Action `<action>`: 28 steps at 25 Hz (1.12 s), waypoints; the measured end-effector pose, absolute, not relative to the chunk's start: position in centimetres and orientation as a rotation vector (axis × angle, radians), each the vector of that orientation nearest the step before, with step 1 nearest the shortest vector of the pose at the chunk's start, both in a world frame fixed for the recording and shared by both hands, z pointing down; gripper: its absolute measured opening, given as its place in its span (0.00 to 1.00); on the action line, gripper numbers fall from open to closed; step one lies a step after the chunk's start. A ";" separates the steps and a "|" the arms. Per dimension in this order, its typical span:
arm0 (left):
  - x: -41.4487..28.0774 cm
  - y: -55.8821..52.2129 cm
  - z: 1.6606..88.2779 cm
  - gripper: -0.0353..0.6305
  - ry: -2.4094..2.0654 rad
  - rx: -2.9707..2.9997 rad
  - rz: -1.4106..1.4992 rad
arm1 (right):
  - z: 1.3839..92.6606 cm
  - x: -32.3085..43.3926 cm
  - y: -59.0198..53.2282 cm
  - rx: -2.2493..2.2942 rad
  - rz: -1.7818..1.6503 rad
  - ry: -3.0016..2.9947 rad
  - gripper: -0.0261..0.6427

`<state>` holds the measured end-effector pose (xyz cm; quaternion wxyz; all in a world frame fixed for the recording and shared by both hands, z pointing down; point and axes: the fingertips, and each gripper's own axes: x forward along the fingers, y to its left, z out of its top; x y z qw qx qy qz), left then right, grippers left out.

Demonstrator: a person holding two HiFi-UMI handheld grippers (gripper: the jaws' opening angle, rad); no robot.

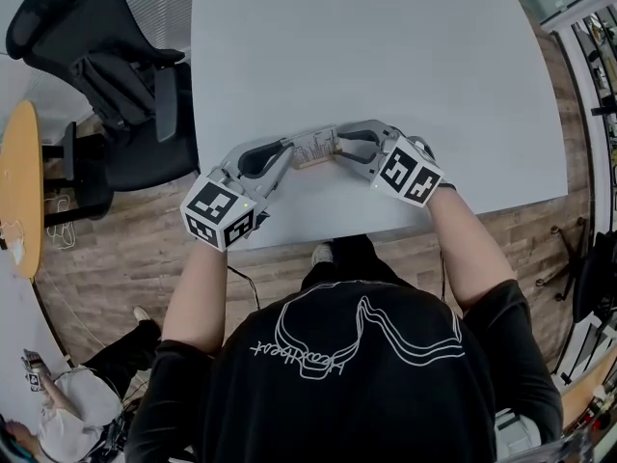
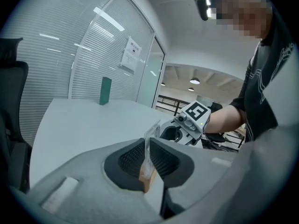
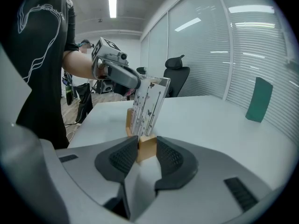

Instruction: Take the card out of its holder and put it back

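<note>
Gripping from both sides, the left tongs point(image 2: 147, 157) pinch the clear card point(image 3: 148, 101) at its left edge. The right tongs point(image 3: 145, 152) clamp the wooden holder point(image 3: 147, 143) at its right end. The card stands tilted, apparently still seated in the holder, near the table's point(image 1: 386, 66) near edge.

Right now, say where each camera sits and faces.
Head view: on the person's head, facing steeply down at the table; forearms, left gripper, right gripper show.
Left gripper view: along its jaws clamping the card, toward the right gripper and torso.
Right gripper view: along its jaws gripping the wooden holder, toward the left gripper.
All share the card.
</note>
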<state>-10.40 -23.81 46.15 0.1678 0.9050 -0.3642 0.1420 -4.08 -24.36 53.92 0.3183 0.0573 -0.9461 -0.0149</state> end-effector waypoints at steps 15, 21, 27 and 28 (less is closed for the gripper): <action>-9.7 -23.8 44.8 0.11 -1.052 2.636 0.391 | 53.7 -4.0 -25.0 0.242 -0.085 -2.429 0.22; -9.6 -23.9 43.9 0.11 -1.072 2.665 0.384 | 53.8 -4.0 -25.1 0.268 -0.046 -2.409 0.23; -9.7 -23.9 42.6 0.10 -1.084 2.684 0.360 | 53.8 -4.0 -25.0 0.284 -0.031 -2.401 0.23; -9.7 -23.9 42.5 0.10 -1.084 2.687 0.359 | 53.8 -4.0 -25.0 0.287 -0.028 -2.403 0.23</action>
